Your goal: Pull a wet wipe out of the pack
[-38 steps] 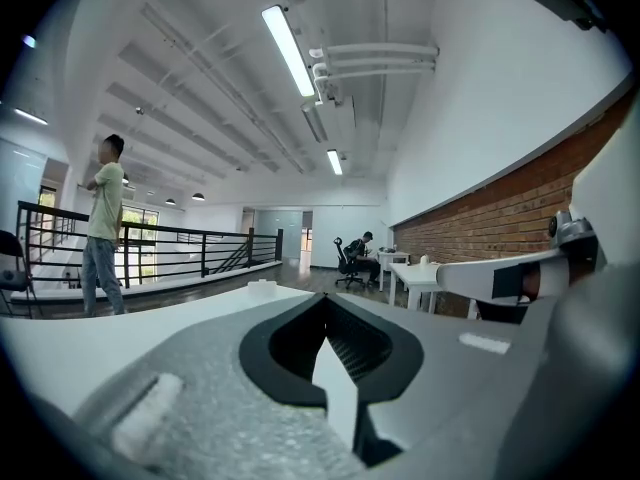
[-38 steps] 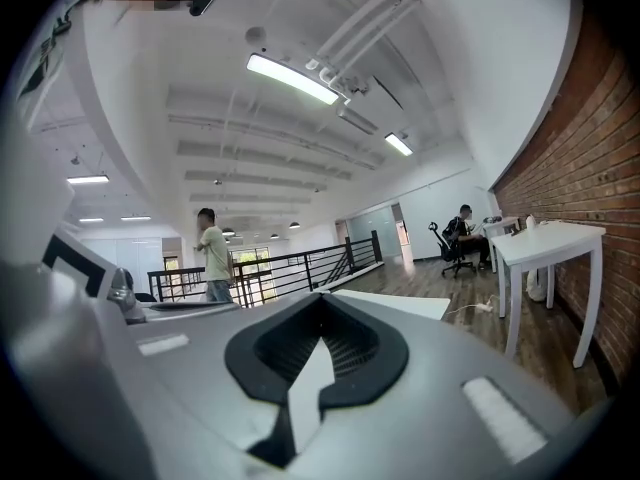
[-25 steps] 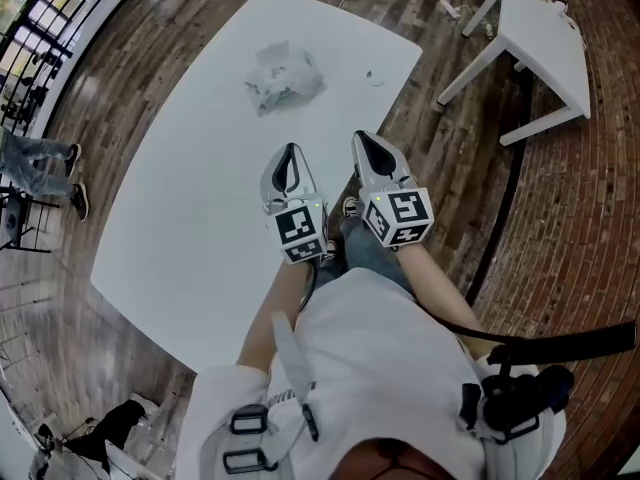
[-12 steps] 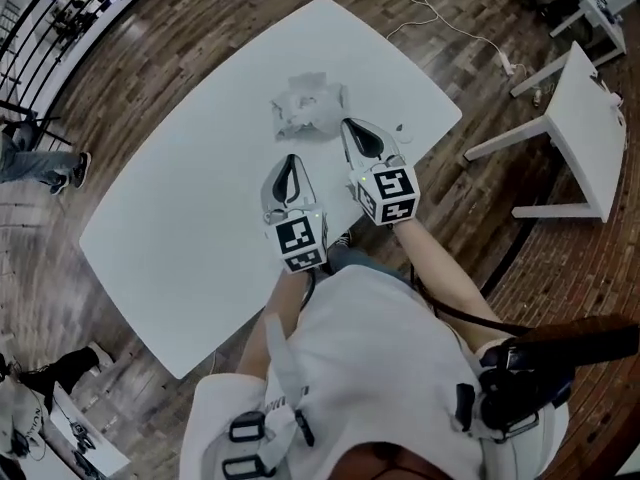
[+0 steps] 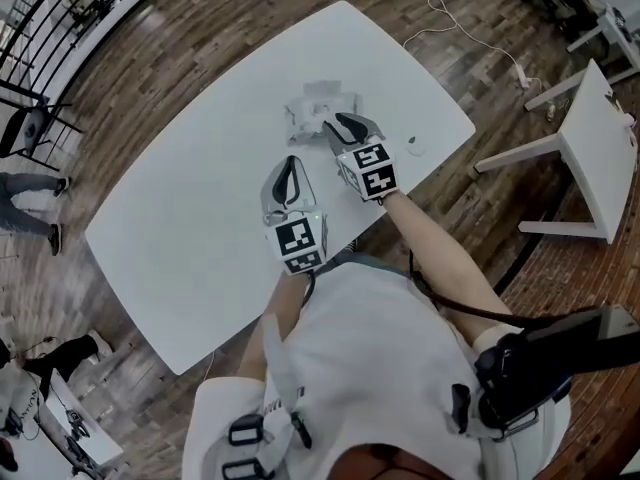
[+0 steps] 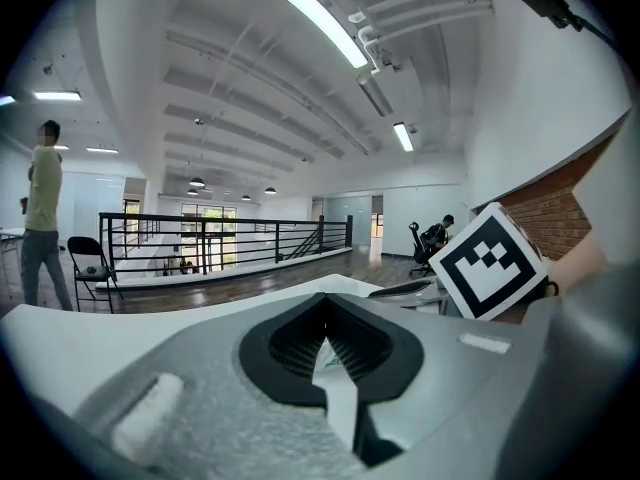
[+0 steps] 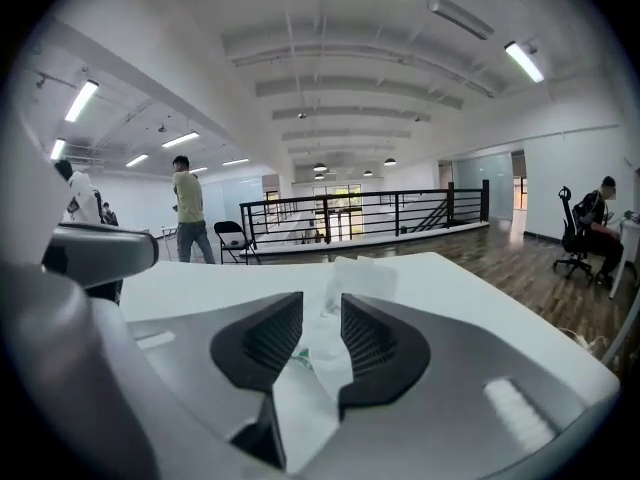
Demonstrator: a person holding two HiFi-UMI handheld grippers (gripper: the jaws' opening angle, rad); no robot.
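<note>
At the table's far edge: wipe pack (image 5: 318,103) just ahead of the right gripper (image 5: 338,121)

Crumpled and pale, the wipe pack lies flat on the white table (image 5: 190,218). Its long axis runs roughly across the head view, and a wipe (image 7: 362,276) stands up from it. The right gripper's jaws are opening; the pack shows through their gap, unpressed, its near end hidden. The left gripper (image 5: 290,164) hovers nearer, jaws together, empty.

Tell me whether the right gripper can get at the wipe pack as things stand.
Probably yes. The right gripper sits at the near edge of the wipe pack, jaws opening, the pack showing through their gap; nothing blocks it.
</note>
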